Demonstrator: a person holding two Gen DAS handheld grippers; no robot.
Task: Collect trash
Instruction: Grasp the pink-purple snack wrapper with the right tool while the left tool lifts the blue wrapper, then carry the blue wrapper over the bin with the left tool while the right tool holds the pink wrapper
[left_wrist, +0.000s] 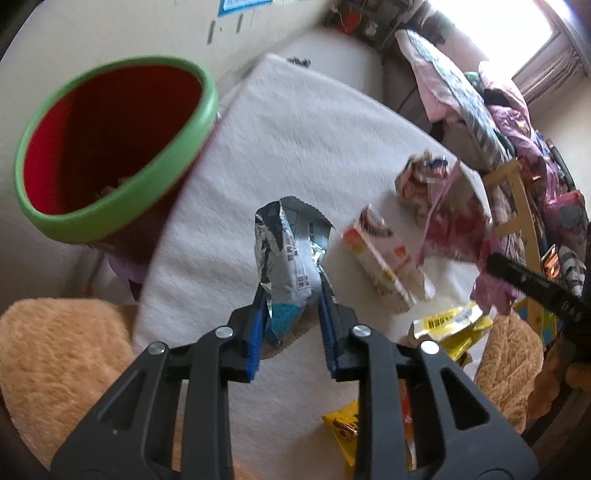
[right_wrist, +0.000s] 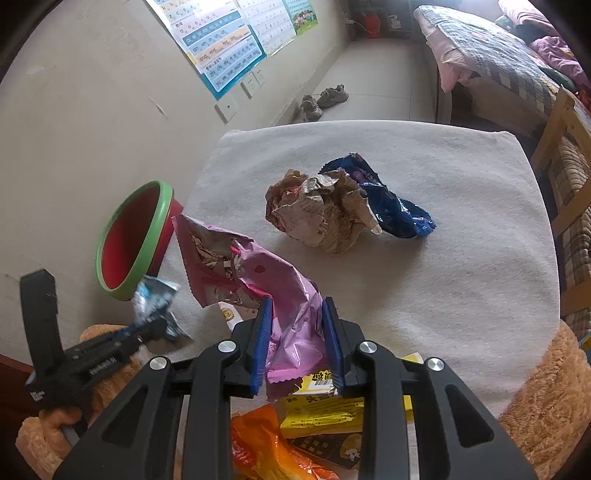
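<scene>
My left gripper is shut on a silver-and-blue foil wrapper and holds it above the white cloth, right of the red bin with a green rim. My right gripper is shut on a pink wrapper, lifted over the cloth. That pink wrapper also shows in the left wrist view. The bin stands at the cloth's left edge. A crumpled brown paper and a blue wrapper lie mid-cloth.
A small carton lies on the white cloth. Yellow wrappers and an orange wrapper lie at the near edge. Tan plush cushions sit left and right. A bed and wooden frame stand at right.
</scene>
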